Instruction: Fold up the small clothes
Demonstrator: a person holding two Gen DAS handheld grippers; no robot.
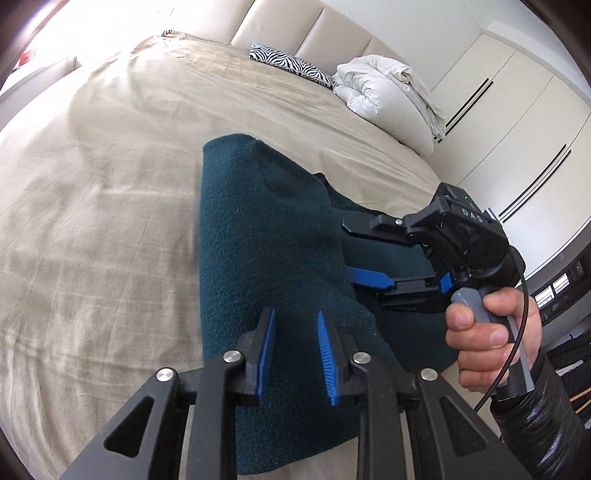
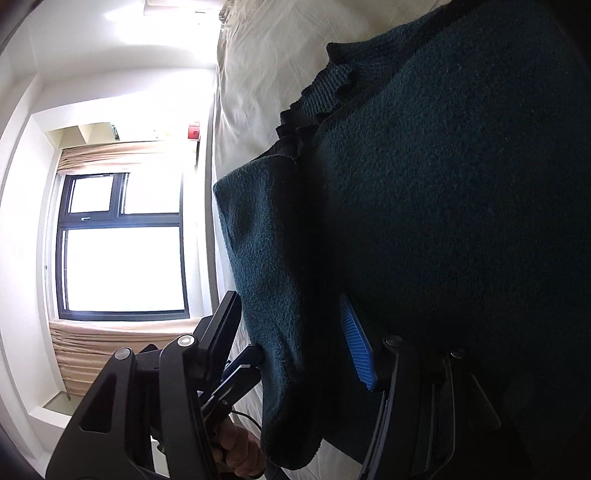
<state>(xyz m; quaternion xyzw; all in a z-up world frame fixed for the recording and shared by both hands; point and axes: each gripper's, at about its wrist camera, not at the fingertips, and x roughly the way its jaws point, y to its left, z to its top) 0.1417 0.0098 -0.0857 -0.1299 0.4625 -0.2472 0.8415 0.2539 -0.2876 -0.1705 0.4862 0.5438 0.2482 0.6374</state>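
Note:
A dark teal knit garment (image 1: pixel 266 236) lies on the beige bed sheet (image 1: pixel 103 206), with one side folded over the rest. My left gripper (image 1: pixel 295 317) is open just above the fold's near end, its blue pads apart with only cloth below them. My right gripper (image 1: pixel 347 251) reaches in from the right, jaws open, with the folded flap between them. In the right wrist view the garment (image 2: pixel 443 221) fills the frame, its ribbed edge (image 2: pixel 325 92) at the top, and the flap hangs between the open right gripper (image 2: pixel 291 314) fingers.
A white duvet bundle (image 1: pixel 384 96) and a zebra-print pillow (image 1: pixel 291 64) lie at the head of the bed by the padded headboard (image 1: pixel 314 26). White wardrobe doors (image 1: pixel 517 122) stand at the right. A bright window (image 2: pixel 122 243) with curtains shows in the right wrist view.

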